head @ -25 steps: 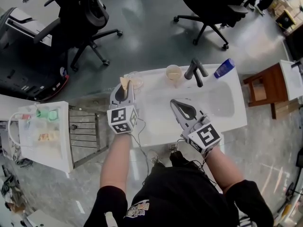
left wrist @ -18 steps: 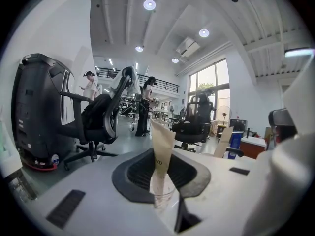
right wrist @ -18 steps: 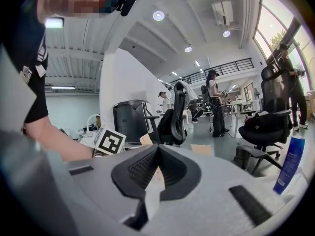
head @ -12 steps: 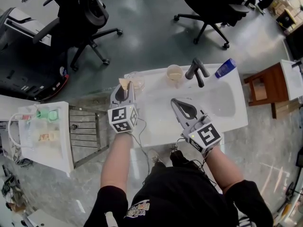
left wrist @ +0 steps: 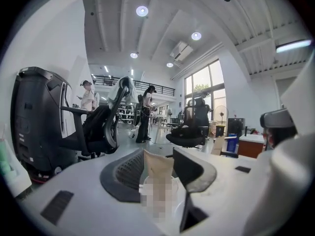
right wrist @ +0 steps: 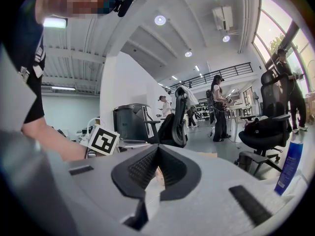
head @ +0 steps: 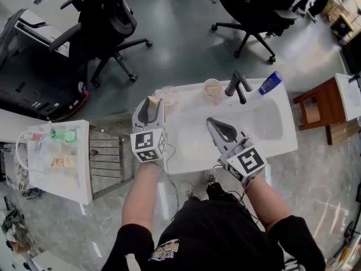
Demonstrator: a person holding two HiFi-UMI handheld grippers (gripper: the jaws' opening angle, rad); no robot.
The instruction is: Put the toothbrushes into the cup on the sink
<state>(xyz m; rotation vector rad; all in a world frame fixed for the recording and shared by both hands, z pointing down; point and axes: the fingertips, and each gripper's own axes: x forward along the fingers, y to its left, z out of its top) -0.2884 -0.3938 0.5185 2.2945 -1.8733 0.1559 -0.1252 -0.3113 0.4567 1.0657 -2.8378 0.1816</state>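
Left tongs (head: 151,107), centre-left of head view: jaws wide apart, just opened, pads touching nothing. Tan toothbrush (left wrist: 158,165) stands between them, apparently upright in clear cup (head: 168,97) at upper-left corner of sink (head: 265,145). Lower part hidden, so can't confirm it sits in cup.

Right tongs (head: 212,123), mid-frame over sink: jaws fully together, nothing held.

My judgement: toothbrush light, stiff, slim, smooth-sided, likely slippery. Pinch across flat faces at mid-length, not at top end. Cup looks thin and light, so tips easily. Back out straight, no side nudges.

The white sink (head: 192,143) carries a beige cup (head: 212,88), dark faucet (head: 237,85) and blue bottle (head: 270,82).
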